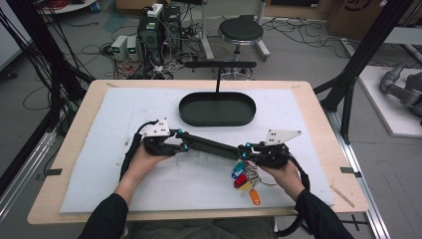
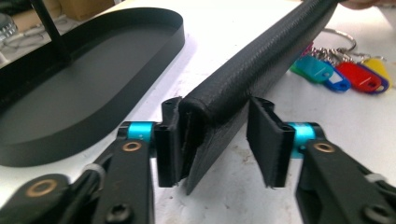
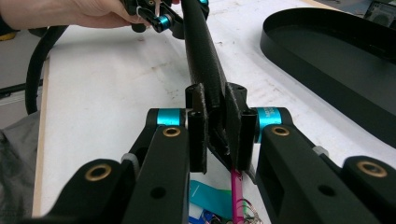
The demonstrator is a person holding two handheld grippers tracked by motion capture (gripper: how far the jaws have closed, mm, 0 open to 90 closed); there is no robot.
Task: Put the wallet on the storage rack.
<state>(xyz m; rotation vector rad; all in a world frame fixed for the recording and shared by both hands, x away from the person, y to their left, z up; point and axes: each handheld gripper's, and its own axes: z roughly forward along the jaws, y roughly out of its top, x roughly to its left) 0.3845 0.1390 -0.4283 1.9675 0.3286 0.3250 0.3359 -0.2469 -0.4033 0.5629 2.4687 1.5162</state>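
Right under my lens, my left gripper (image 2: 219, 140) has the near end of the long black textured bar (image 2: 252, 70) sitting between its jaws: the bar leans on one pad while the other pad stands clear of it, so that side is loose, not pinching. My right gripper (image 3: 219, 135) is a different story. Its two pads are pressed tight on the far end of the same bar, a firm clench, with a pink strip hanging just below the jaws.

So the bar (image 1: 211, 145) spans from one tool to the other, raised a little off the white foam mat (image 1: 99, 164), carried mostly by my right. Just beneath my right gripper (image 1: 247, 152) lies the bunch of coloured plastic key tags on a ring (image 1: 244, 180), resting on the mat, touching nothing of mine as far as I can tell.

Ahead of both tools, beyond the bar, waits the black oval metal tray with its upright post and crossbar (image 1: 217, 119), and its floor is bare.

My reading: the pick-up is done, the bar is up and shared between my hands. Left to do, I judge, is tightening or re-seating my left gripper (image 1: 180, 141), then carrying the bar forward to the tray stand. The key tags look untouched so far.
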